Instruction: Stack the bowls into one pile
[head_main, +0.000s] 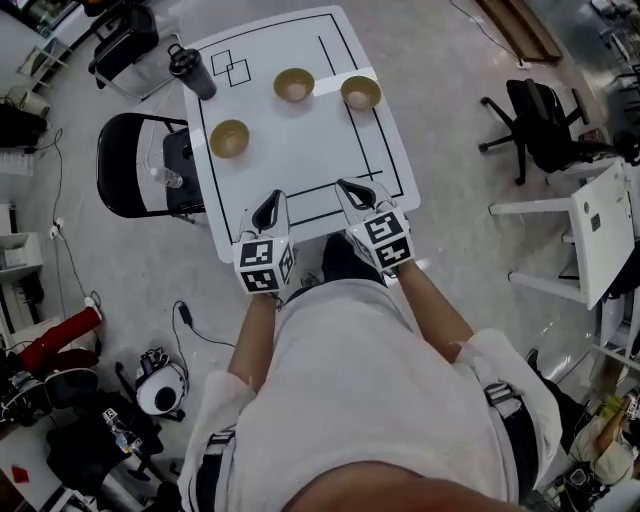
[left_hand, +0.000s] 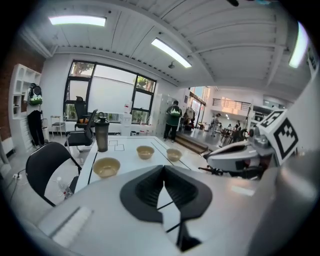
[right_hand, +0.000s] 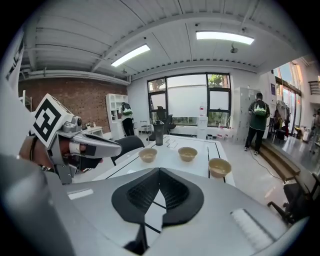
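Surface (head_main: 300, 150): white, with black lines; we see that it carries all three bowls.
Left hand-held gripper (head_main: 273, 198): clenched, empty, over the near edge.
Right hand-held gripper (head_main: 345, 185): clenched, empty, just beside the left one.
Bowls: left bowl (head_main: 230, 138), middle bowl (head_main: 294, 85), right bowl (head_main: 360, 92), standing apart, unstacked.
Bottle (head_main: 192, 72): dark, at the far left corner.

Looked steeply down from the head, well above the table (head_main: 300, 150). Sat low at the table's near edge in both gripper views, side by side, faced across it. Shared in all 3: the tabletop and the bowls (head_main: 294, 85) on it.
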